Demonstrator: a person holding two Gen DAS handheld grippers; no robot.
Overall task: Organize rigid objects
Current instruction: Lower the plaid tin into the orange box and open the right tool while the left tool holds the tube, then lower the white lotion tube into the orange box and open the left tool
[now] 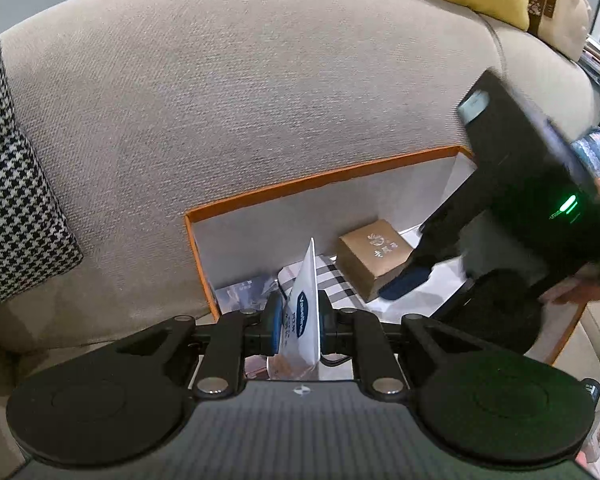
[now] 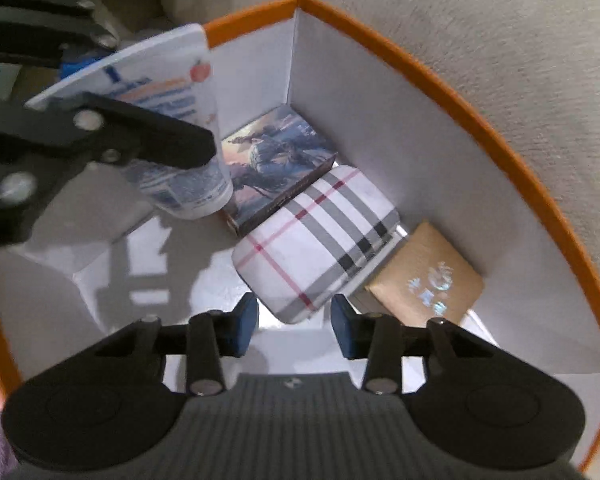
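A: Left gripper (image 1: pixel 299 322)?
B: Jaws clamped on the white tube (image 1: pixel 305 320), held over the orange-rimmed box (image 2: pixel 420 68).
A: Right gripper (image 2: pixel 295 326)?
B: Jaws partly apart, holding nothing, just above the plaid case (image 2: pixel 316 240), which sits between the picture box (image 2: pixel 278 164) and the brown box (image 2: pixel 428 280).

Glossy plastic tube (image 2: pixel 172 120), matt cardboard box (image 2: pixel 380 128) (orange-rimmed)
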